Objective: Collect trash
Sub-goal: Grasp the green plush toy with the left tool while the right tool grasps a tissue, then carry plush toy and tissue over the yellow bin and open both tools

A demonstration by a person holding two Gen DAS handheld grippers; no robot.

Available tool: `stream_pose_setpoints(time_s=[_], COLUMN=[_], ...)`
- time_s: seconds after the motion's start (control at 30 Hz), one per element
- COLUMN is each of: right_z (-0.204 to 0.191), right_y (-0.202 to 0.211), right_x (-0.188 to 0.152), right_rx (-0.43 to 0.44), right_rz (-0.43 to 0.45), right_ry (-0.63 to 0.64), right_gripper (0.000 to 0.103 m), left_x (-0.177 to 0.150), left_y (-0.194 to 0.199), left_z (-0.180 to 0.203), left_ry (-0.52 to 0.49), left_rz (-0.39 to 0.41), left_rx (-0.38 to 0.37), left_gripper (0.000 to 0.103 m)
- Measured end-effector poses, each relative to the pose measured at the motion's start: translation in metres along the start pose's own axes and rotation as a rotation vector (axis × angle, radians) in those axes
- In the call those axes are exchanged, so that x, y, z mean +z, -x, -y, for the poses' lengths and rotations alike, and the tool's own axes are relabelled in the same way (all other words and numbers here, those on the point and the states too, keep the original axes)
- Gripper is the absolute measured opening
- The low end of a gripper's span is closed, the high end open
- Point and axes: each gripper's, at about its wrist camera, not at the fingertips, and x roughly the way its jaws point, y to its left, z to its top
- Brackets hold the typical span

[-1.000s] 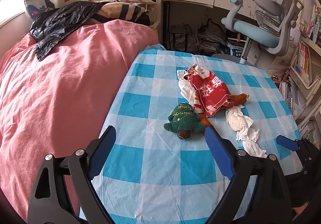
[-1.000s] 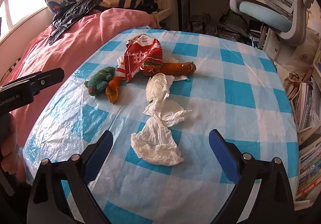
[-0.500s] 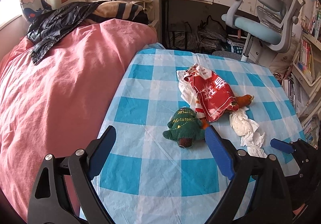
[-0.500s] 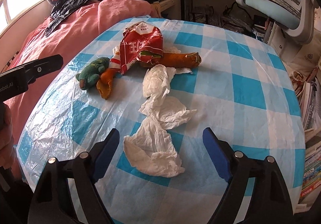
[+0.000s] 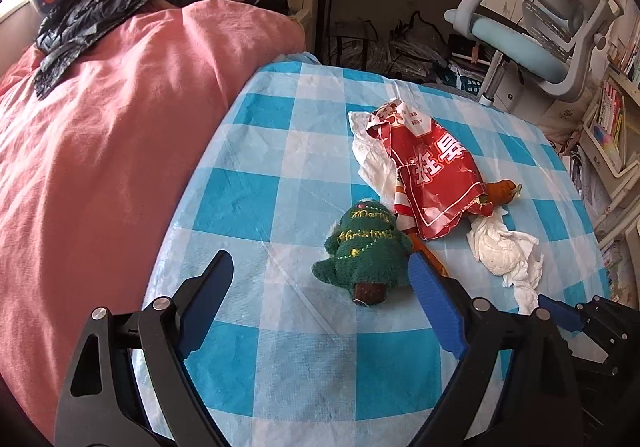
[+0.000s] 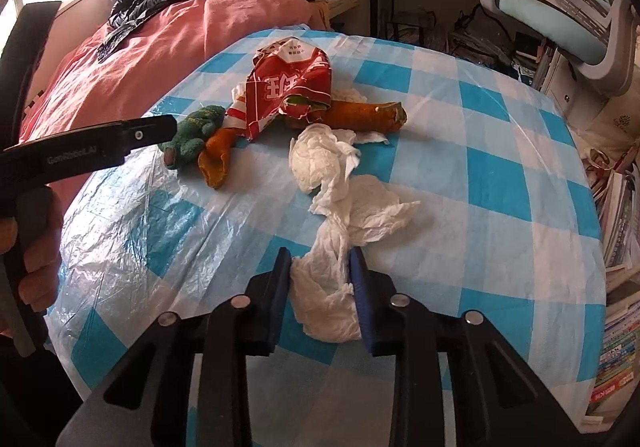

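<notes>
Your right gripper [image 6: 320, 295] has just been closing, and its blue pads now pinch the near end of the crumpled white tissue paper [image 6: 340, 231] — a second ago the jaws stood wide on either side of it. The tissue lies on the blue-and-white checked plastic-covered surface [image 6: 500, 183], its far end trailing toward the torn red snack wrapper [image 6: 288, 87] and the orange carrot-shaped piece [image 6: 360, 115] beneath it. That reads as the first piece of trash secured, though not yet lifted; the loose strand may drag or tear as you raise it.

Your left gripper [image 5: 320, 295] is wide open and holds nothing. It has drawn closer to the green plush Christmas tree [image 5: 366, 251], whose right edge now lies just beside the right-hand pad. The plush looks like a toy, not trash — you may want the red wrapper behind it instead. No bin or bag for the trash is in reach in either view, apart from a black plastic bag [image 5: 80, 19] lying on the pink bed [image 5: 100, 167].
</notes>
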Motion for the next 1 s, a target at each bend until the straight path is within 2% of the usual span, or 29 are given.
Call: stream_pose_setpoints(time_s=[0.13, 0.23, 0.27, 0.3, 0.4, 0.6, 0.63, 0.67, 0.7, 0.73, 0.83, 0.9, 0.93, 0.97, 1.0], right_z=[-0.001, -0.003, -0.002, -0.001, 0.004, 0.008, 0.007, 0.005, 0.004, 0.002, -0.005, -0.011, -0.012, -0.009, -0.004], right_y=[0.004, 0.008, 0.010, 0.012, 0.020, 0.033, 0.031, 0.027, 0.024, 0.022, 0.005, 0.001, 0.002, 0.004, 0.006], right_x=[0.001, 0.001, 0.002, 0.002, 0.003, -0.001, -0.002, -0.003, -0.004, -0.005, -0.008, -0.010, -0.010, -0.009, -0.011], right_rx=[0.031, 0.055, 0.064, 0.076, 0.118, 0.155, 0.146, 0.149, 0.147, 0.130, 0.090, 0.028, 0.017, 0.037, 0.058], right_rz=[0.007, 0.018, 0.022, 0.026, 0.051, 0.075, 0.071, 0.065, 0.063, 0.062, 0.020, 0.017, 0.013, 0.008, 0.007], right_ry=[0.002, 0.005, 0.001, -0.007, -0.047, -0.092, -0.091, -0.087, -0.082, -0.071, -0.031, 0.021, 0.034, 0.011, -0.017], right_gripper=[0.022, 0.020, 0.019, 0.019, 0.016, 0.016, 0.025, 0.044, 0.053, 0.058, 0.058, 0.046, 0.024, 0.010, 0.010], left_x=[0.001, 0.002, 0.002, 0.001, -0.001, -0.011, -0.014, -0.017, -0.021, -0.025, -0.039, -0.048, -0.053, -0.057, -0.061], left_y=[-0.012, -0.019, -0.021, -0.022, -0.014, 0.029, 0.037, 0.044, 0.052, 0.059, 0.076, 0.084, 0.088, 0.092, 0.096], left_z=[0.004, 0.008, 0.007, 0.006, 0.004, -0.004, -0.004, -0.004, -0.004, -0.004, -0.005, -0.006, -0.006, -0.006, -0.005], left_ry=[-0.013, -0.023, -0.017, -0.008, -0.007, 0.010, 0.006, 0.003, 0.003, 0.004, 0.009, 0.010, 0.006, 0.001, -0.008], left_rz=[-0.017, -0.034, -0.047, -0.056, -0.039, 0.004, 0.011, 0.017, 0.021, 0.025, 0.026, 0.021, 0.020, 0.019, 0.018], left_rx=[-0.020, -0.040, -0.057, -0.070, -0.080, -0.108, -0.110, -0.111, -0.115, -0.120, -0.131, -0.140, -0.139, -0.138, -0.139], left_gripper=[0.076, 0.050, 0.032, 0.029, 0.024, 0.023, 0.023, 0.023, 0.024, 0.024, 0.024, 0.024, 0.024, 0.024, 0.024])
